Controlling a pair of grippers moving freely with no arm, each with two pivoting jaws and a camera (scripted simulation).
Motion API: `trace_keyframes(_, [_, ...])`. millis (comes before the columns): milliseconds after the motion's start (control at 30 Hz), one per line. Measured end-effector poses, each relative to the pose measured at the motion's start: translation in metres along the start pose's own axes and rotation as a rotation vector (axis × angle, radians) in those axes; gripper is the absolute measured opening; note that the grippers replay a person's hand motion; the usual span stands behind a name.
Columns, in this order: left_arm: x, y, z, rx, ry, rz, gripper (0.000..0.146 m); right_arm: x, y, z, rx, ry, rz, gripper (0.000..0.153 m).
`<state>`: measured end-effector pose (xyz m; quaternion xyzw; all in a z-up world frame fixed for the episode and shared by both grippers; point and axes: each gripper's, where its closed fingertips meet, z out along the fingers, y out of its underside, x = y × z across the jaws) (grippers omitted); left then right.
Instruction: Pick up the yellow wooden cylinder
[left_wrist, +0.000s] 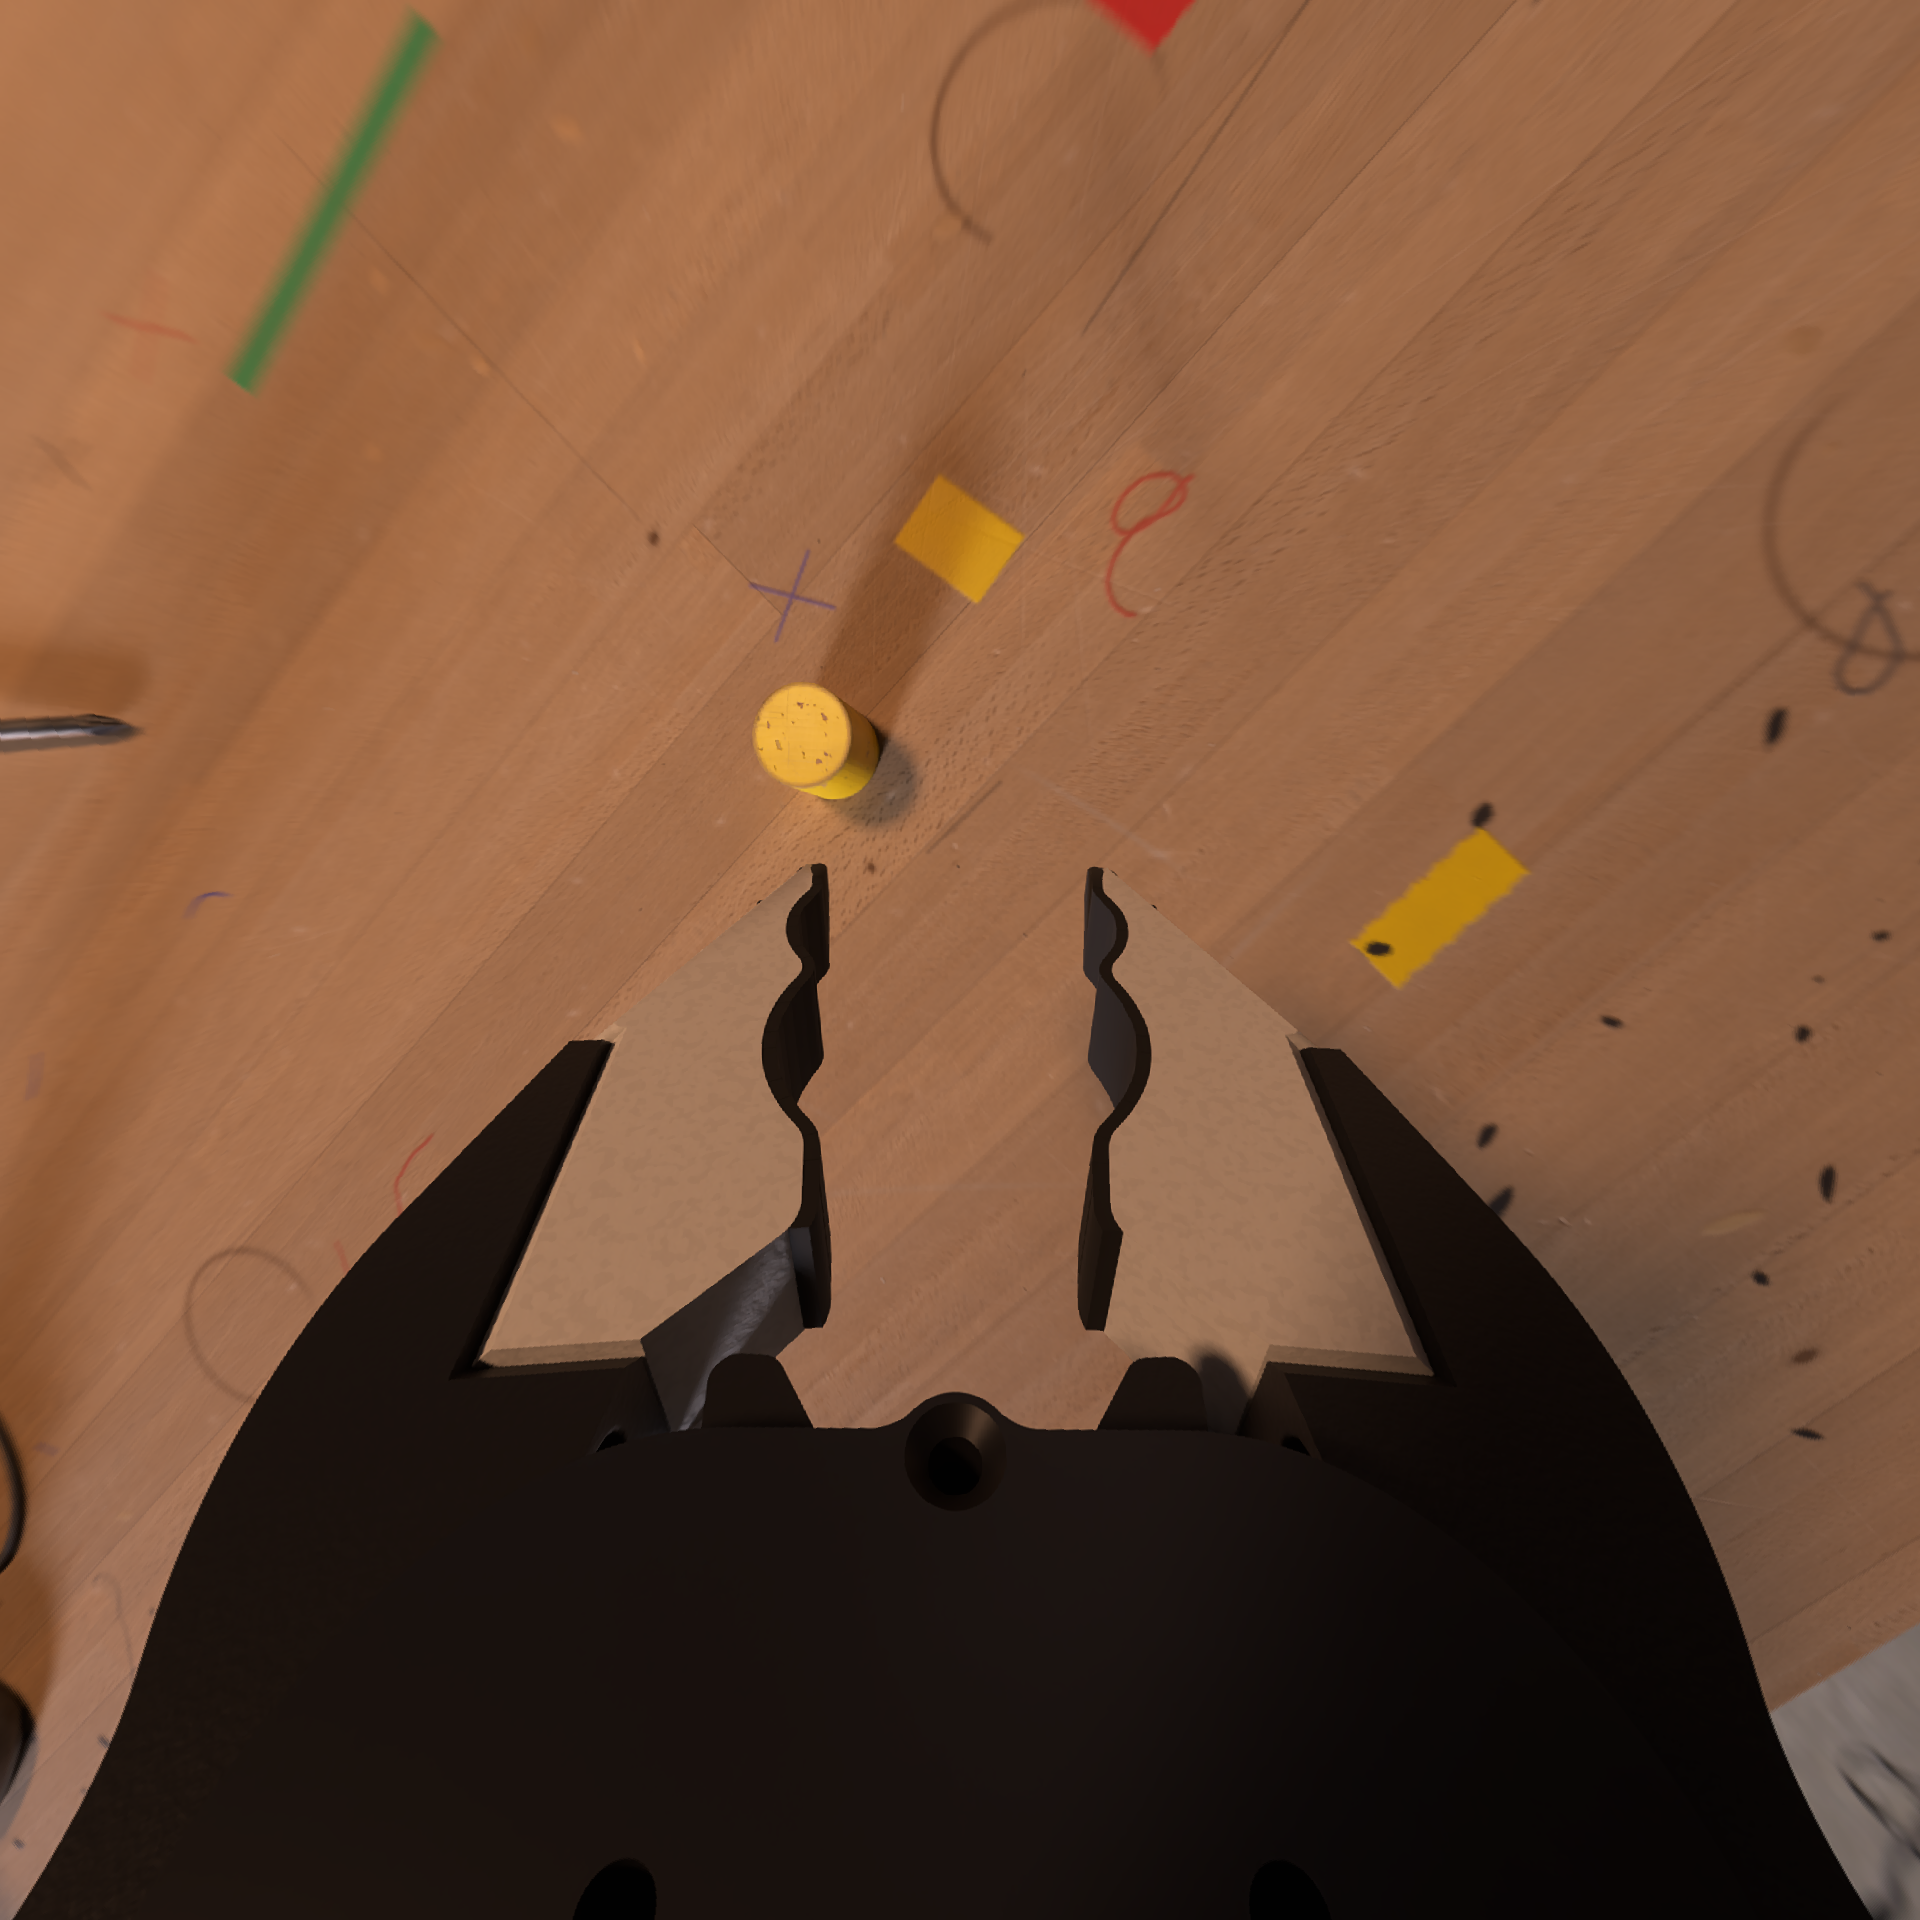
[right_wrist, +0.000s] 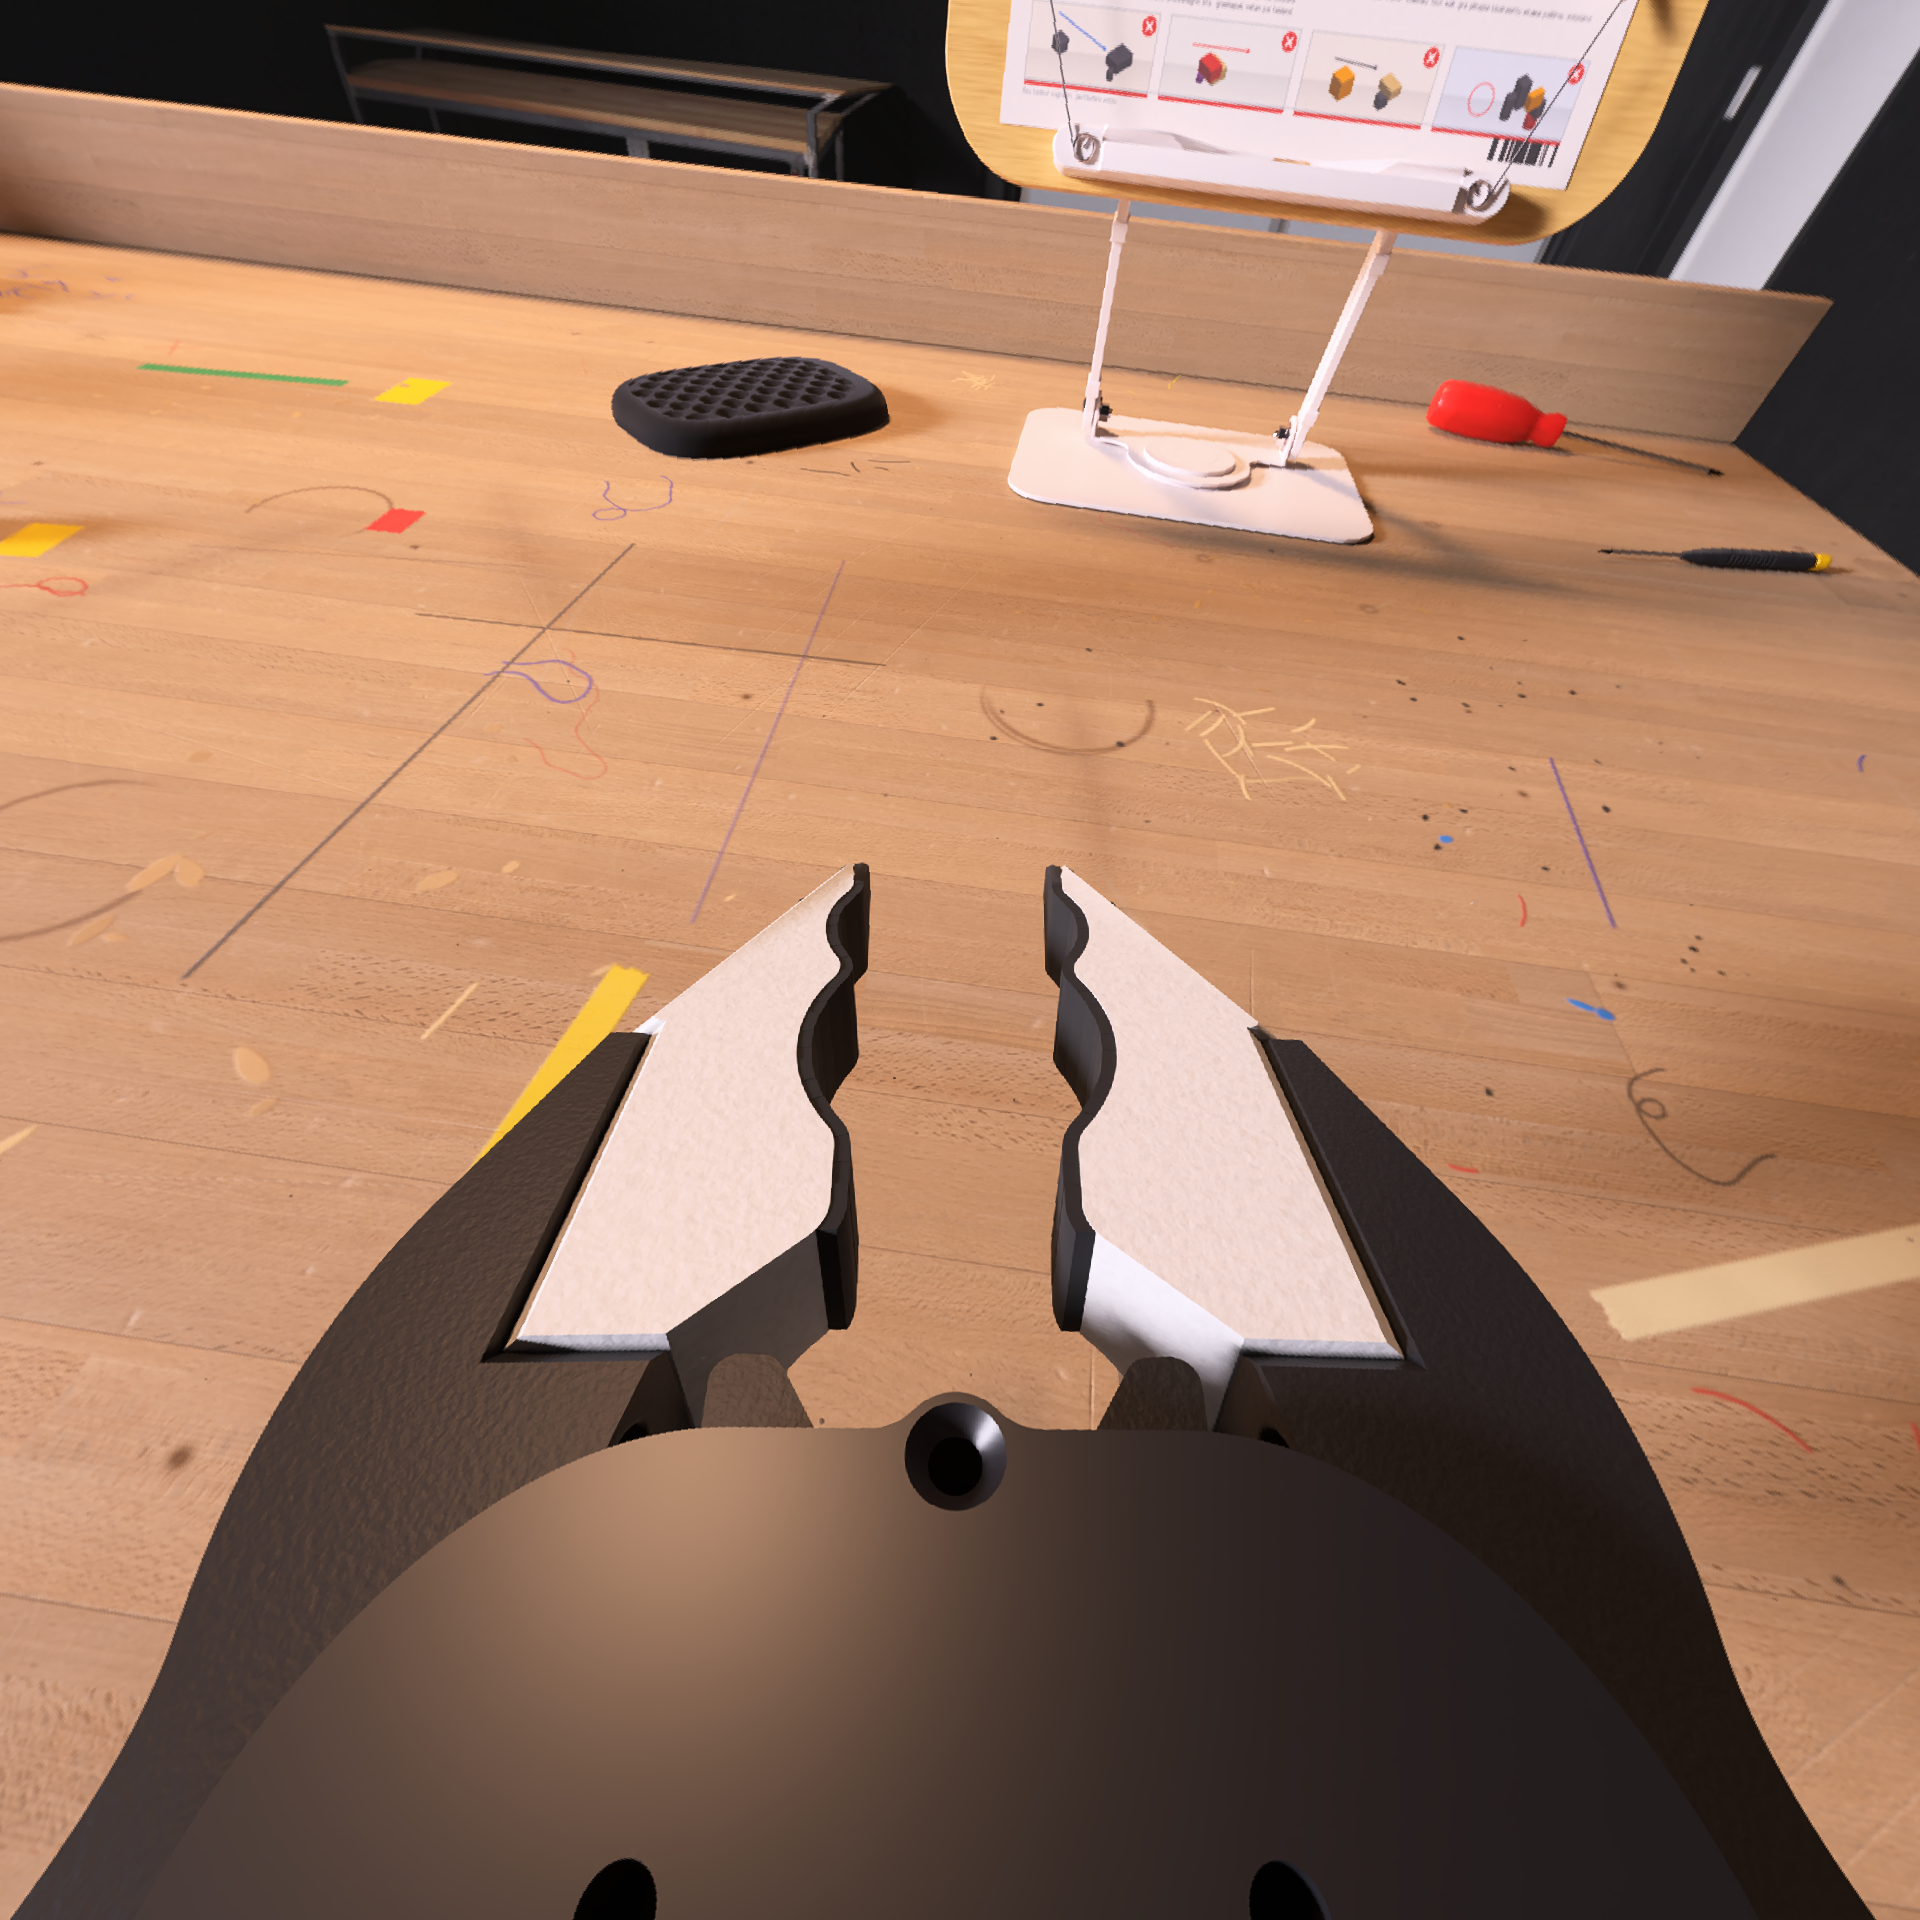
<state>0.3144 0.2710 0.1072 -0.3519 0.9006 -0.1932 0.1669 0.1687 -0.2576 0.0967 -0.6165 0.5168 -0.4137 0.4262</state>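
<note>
- The yellow wooden cylinder (left_wrist: 816, 741) stands upright on the wooden table (left_wrist: 1351, 364). It sits out past the tips of the left gripper (left_wrist: 956, 878), a bit toward the left fingertip, and nothing touches it.
- The left gripper's jaws are spread apart with nothing between them. It looks down on the cylinder from above.
- I think the job is at the reaching step. The grab has not happened yet.
- The next move likely needs the left gripper to slide forward and a little left, so the cylinder sits in the gap. Then the jaws can squeeze its round sides.
- The cylinder is short and round, with a flat top that has tiny dark specks. Its round side could slip, so the wavy black pads (left_wrist: 805, 1039) should help hold it.
- The fingers have pale flat faces and dark wavy inner edges.
- Farther past the tips is a flat yellow tape patch (left_wrist: 958, 538). Another yellow patch (left_wrist: 1439, 907) lies out to the right of the right fingertip. A green strip (left_wrist: 330, 203) lies far off to the left.
- The right gripper (right_wrist: 956, 878) is also spread and empty, over bare scratched wood. The cylinder does not show in its view.
- Far ahead of it are a black bumpy pad (right_wrist: 748, 403), a white stand (right_wrist: 1195, 473) and a red-handled screwdriver (right_wrist: 1496, 414).
</note>
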Motion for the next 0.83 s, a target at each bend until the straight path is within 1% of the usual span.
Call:
trace_keyframes(67, [-0.012,0.001,0.028,-0.098,0.038,-0.009,0.049,0.001,0.001,0.000,-0.003,0.001,0.010,0.033])
trace_keyframes(167, [-0.027,0.011,0.063,-0.251,0.012,0.038,0.050,0.004,0.002,0.000,-0.011,0.009,0.021,0.033])
trace_keyframes(333, [-0.041,0.016,0.094,-0.374,0.014,0.067,0.049,0.006,0.007,0.003,-0.025,0.003,0.044,0.033])
trace_keyframes(367, [-0.043,0.016,0.099,-0.387,0.021,0.059,0.047,0.006,0.007,0.004,-0.030,-0.001,0.049,0.033])
trace_keyframes(433, [-0.045,0.015,0.104,-0.398,0.049,0.038,0.032,0.004,0.007,0.004,-0.027,-0.009,0.053,0.033])
trace_keyframes(467, [-0.045,0.015,0.104,-0.392,0.068,0.021,0.033,0.003,0.006,0.004,-0.026,-0.008,0.045,0.032])
trace_keyframes(533, [-0.048,0.015,0.101,-0.354,0.089,-0.016,0.033,0.001,0.004,0.003,-0.020,0.001,0.006,0.032])
trace_keyframes(567, [-0.053,0.017,0.098,-0.328,0.075,-0.031,0.033,-0.002,0.002,0.002,-0.013,0.002,-0.017,0.032])
trace_keyframes(633, [-0.060,0.016,0.083,-0.227,0.062,-0.096,0.033,-0.013,-0.004,0.000,0.016,-0.037,-0.046,0.032])
trace_keyframes(700, [-0.056,0.009,0.059,-0.050,0.135,-0.179,0.033,-0.035,-0.011,-0.002,0.040,-0.147,-0.025,0.032])
trace_keyframes(833, [-0.041,-0.006,-0.002,0.330,0.295,-0.337,0.033,-0.098,-0.019,-0.005,-0.009,-0.484,0.087,0.032])
